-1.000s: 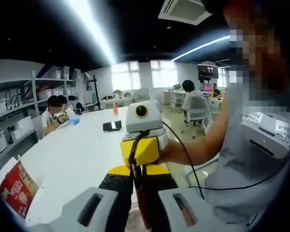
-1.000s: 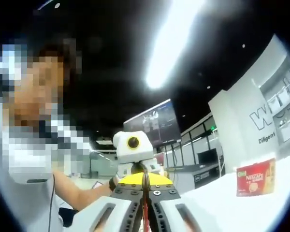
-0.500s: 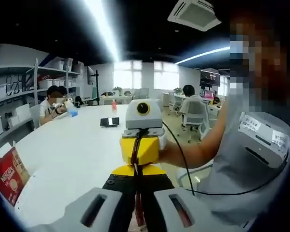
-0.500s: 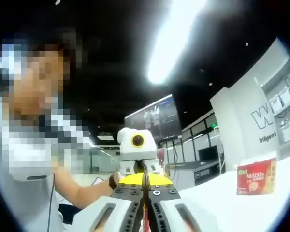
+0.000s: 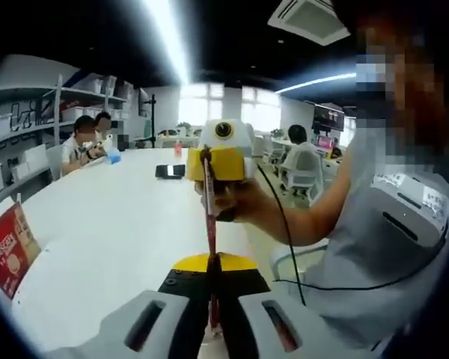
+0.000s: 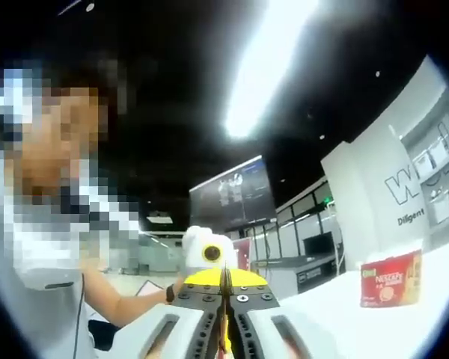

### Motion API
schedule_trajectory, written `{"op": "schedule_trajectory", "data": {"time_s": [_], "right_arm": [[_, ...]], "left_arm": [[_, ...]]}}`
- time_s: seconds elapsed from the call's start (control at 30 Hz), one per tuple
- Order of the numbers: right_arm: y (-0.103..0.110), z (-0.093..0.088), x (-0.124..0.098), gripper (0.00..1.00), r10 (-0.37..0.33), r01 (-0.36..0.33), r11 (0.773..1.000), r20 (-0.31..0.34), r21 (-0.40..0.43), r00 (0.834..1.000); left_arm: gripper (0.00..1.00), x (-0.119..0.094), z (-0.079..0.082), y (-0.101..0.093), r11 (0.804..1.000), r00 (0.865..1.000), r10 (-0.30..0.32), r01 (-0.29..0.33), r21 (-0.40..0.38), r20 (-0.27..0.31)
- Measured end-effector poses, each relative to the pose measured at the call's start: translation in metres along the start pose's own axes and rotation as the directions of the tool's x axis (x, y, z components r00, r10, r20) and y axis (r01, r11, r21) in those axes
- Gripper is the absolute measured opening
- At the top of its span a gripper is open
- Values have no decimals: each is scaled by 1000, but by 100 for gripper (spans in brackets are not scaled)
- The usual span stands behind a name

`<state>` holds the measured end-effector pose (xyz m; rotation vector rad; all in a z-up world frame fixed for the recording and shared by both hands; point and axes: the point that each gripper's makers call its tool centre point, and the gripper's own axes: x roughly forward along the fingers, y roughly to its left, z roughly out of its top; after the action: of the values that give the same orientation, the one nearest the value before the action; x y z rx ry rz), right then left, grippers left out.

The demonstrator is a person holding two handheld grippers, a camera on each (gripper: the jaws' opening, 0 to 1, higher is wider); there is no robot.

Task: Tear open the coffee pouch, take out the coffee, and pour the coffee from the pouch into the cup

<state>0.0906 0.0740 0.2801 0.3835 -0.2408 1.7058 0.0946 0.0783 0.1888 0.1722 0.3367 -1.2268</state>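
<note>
A thin red coffee stick pouch (image 5: pixel 208 224) stands edge-on, stretched between the two grippers. My left gripper (image 5: pixel 212 260) is shut on its lower end. The right gripper (image 5: pixel 223 158), yellow and white, clamps the pouch's upper end farther off, with a person's hand (image 5: pixel 236 203) behind it. In the right gripper view my right gripper (image 6: pixel 224 274) is shut on the pouch (image 6: pixel 224 338), seen as a narrow strip between the jaws. The left gripper (image 6: pixel 209 254) faces it from just beyond. I cannot tell whether the pouch is torn.
A red Nescafe box (image 5: pixel 4 250) (image 6: pixel 390 278) stands on the big white table (image 5: pixel 112 239). A black phone (image 5: pixel 170 171) and a small red bottle (image 5: pixel 178 149) lie farther back. Seated people are at the far end, and the person holding the grippers is on the right.
The two grippers have drawn apart. The right gripper now sits higher and farther in the left gripper view, and a longer stretch of pouch shows between them.
</note>
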Motion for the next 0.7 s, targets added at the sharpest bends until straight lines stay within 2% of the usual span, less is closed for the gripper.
{"op": "schedule_trajectory", "data": {"time_s": [0.43,0.7], "right_arm": [[-3,11,0,0,-9,9,1000,-5,-23,1000],[-5,16,-4,0,-20,21,1000,26,-17,999]], "left_arm": [[4,-1,-10,3,1000,1000,19,-19,-6,8],[4,1,-16,2,1000,1000,28,-28,3,-8]]}}
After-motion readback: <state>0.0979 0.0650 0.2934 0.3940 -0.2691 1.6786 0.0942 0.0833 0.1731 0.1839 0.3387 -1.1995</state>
